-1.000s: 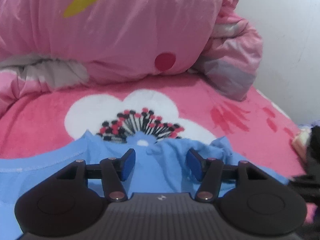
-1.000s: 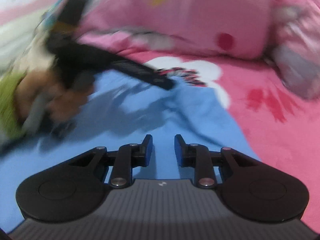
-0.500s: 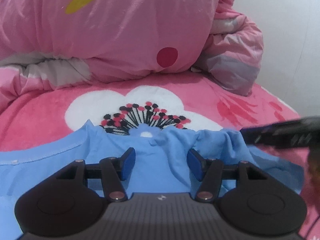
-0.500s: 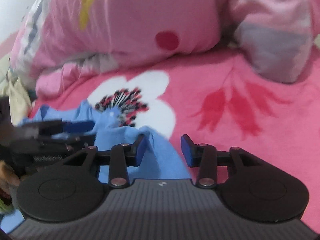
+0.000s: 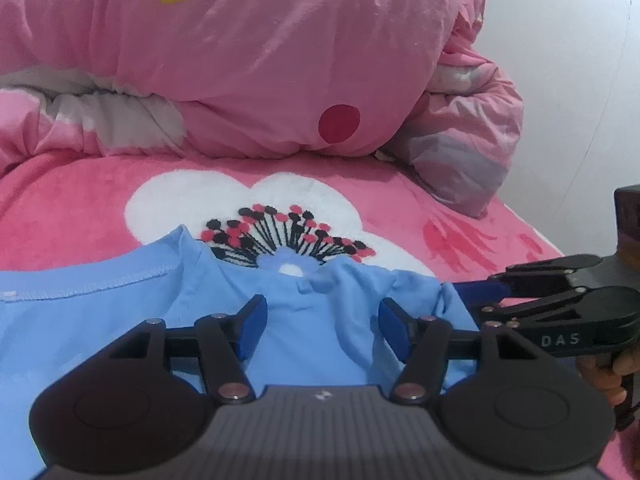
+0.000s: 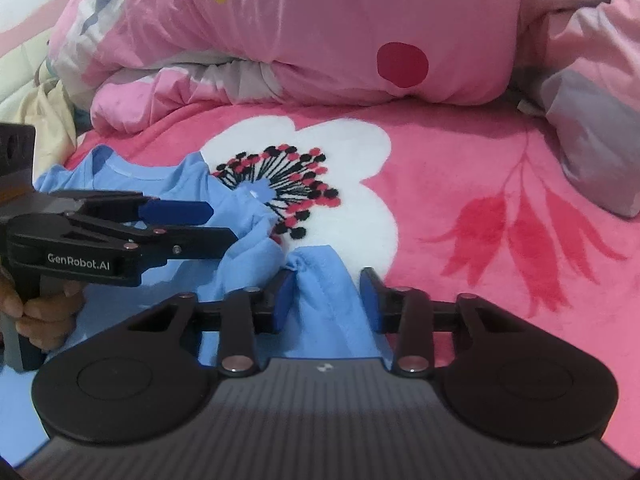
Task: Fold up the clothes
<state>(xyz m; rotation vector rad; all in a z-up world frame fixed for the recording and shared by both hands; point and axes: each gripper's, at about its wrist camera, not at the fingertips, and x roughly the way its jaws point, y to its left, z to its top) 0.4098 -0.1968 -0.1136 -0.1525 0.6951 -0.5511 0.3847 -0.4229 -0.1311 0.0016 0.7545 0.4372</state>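
Here a light blue shirt lies bunched on a pink blanket, its crumpled upper edge lapping over the blanket's white flower print. The left gripper sits low over the shirt with its blue pads spread wide, cloth lying between them but not pinched. The right gripper is also spread, a raised fold of the shirt standing between its pads and touching the left one; whether the other pad touches the cloth is hard to tell.

Each gripper's black body blocks the bottom of its own view, so the lower part of the shirt is hidden. Only fingers of the person's left hand show, wrapped round the handle at the frame edge. A heaped pink quilt fills the background, cut off at the top.
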